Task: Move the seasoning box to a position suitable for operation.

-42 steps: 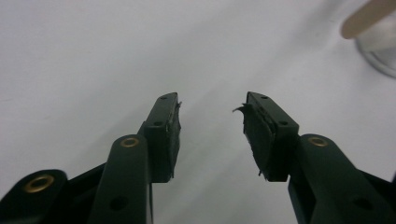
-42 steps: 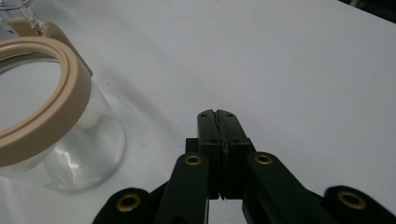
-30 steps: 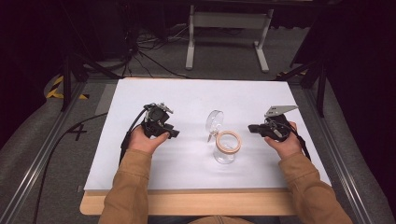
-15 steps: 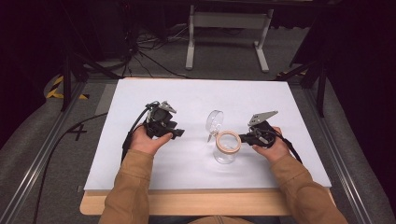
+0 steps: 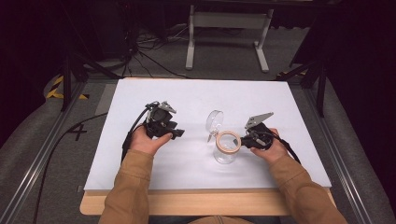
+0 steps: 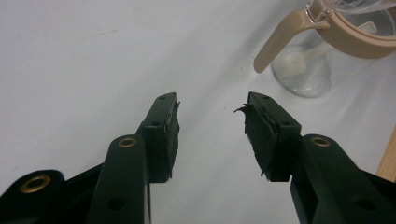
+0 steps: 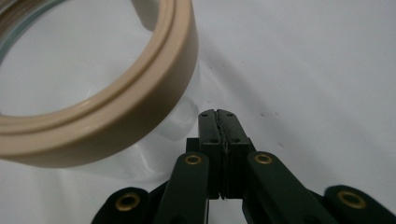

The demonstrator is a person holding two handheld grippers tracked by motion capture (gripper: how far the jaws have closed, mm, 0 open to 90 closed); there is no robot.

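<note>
Dark floor, loose cables and a pale stand along the top of the high view; below them, a white worktop (image 5: 196,95) on a wooden board.

Left of centre: left claw (image 5: 179,134) low over the sheet, pointing right toward the jar, in the same spot as a second ago. Seen along its own camera, jaws spread wide, nothing between them but bare sheet. No change here, so probably waiting its turn.

Just right of centre: clear jar (image 5: 226,151) upright on the sheet, beige collar (image 5: 228,141) round its mouth, clear hinged lid (image 5: 215,122) thrown back toward the upper left, beige latch (image 6: 273,46) hanging down beside the glass. Already open, then, and unmoved over the last second.

Right of centre: right claw (image 5: 243,140), a second ago well apart from the jar near the right side of the sheet, now drawn in leftward until its tip sits just beside the collar. Seen along its own camera, pads pressed fully together, gripping nothing, tip just under the collar's outer edge by the glass wall. Contact with the jar: cannot tell.

Reads as the approach nearly finished and the working step about to start. Closed as it is, fit only to nudge or brace the jar; needs to open before taking hold of collar or lid. Main risk: pushing the light jar sideways, with no other support on it.
</note>
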